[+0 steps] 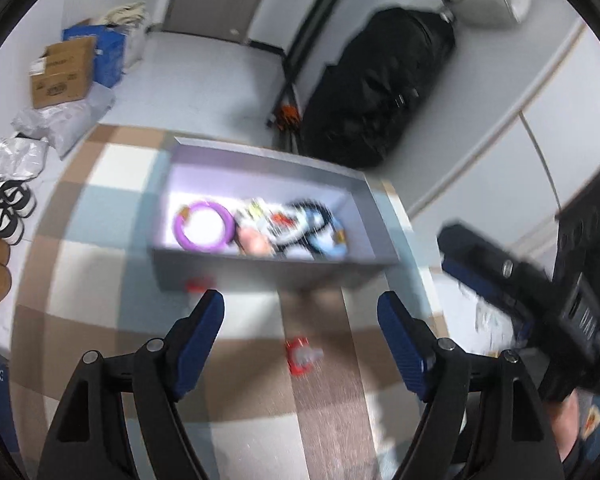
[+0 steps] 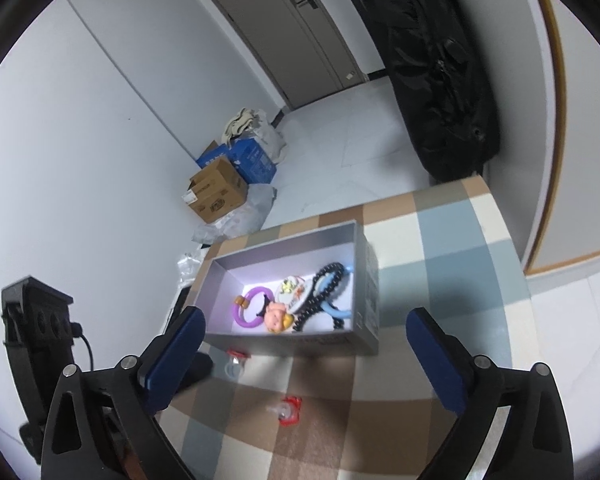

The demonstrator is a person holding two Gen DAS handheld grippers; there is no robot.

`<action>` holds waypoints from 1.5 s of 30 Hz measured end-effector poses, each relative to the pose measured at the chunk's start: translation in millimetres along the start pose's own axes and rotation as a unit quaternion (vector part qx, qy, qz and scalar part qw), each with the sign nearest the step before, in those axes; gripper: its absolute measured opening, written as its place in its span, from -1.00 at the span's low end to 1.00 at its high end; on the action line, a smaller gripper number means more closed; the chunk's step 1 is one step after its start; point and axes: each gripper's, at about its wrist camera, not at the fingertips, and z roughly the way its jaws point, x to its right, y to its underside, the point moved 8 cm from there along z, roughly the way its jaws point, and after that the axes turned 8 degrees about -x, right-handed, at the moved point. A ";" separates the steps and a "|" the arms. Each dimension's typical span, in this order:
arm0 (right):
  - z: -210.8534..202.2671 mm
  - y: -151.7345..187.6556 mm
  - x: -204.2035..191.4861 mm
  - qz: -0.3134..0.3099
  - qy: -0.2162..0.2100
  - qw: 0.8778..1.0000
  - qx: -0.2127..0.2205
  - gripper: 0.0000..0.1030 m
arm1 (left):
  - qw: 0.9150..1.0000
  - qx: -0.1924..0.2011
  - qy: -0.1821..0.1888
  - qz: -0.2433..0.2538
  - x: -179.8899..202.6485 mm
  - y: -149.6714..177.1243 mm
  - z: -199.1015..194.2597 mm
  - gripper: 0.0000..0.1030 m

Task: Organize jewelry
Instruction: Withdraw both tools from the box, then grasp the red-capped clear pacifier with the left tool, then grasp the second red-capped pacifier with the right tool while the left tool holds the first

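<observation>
the left gripper [image 1: 300,320] has its jaws apart with nothing between them; a red packet [image 1: 300,356] lies on the checked cloth [image 1: 100,280] just below its tips. the right gripper [image 2: 304,340] also gapes wide and empty. ahead of both sits the grey box [image 2: 364,280] holding a purple ring [image 2: 252,308], black beads [image 2: 324,284] and a doll head [image 2: 278,314]; a second red packet [image 2: 236,356] rests against its near wall.

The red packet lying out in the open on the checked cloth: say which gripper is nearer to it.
Left, by a little. The red packet lies just ahead between the left gripper fingers; from the right gripper it lies slightly further ahead.
</observation>
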 end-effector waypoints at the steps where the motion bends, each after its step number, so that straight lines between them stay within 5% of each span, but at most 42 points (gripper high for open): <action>1: -0.7 1.4 2.1 0.003 0.001 1.000 -0.002 0.99 | 1.000 -0.005 -0.003 0.008 2.5 3.6 3.8 0.46; 11: -6.4 15.4 32.6 0.048 0.011 0.999 -0.023 1.00 | 0.997 -0.059 -0.046 0.014 0.0 24.2 38.1 0.46; 18: -9.3 24.9 46.7 0.060 0.019 0.997 -0.037 1.00 | 0.996 -0.054 -0.060 0.039 9.4 29.7 40.8 0.41; 27: -13.7 29.9 56.6 0.077 0.018 0.996 -0.043 1.00 | 0.992 -0.072 -0.079 0.067 16.8 39.2 50.1 -0.26; 30: -13.8 30.4 56.3 0.075 0.017 0.996 -0.044 1.00 | 0.992 -0.080 -0.076 0.067 16.2 39.6 49.9 -0.70; 45: -14.8 36.3 53.9 0.073 0.018 0.996 -0.050 1.00 | 0.993 -0.087 -0.065 0.050 13.8 41.9 46.8 -0.72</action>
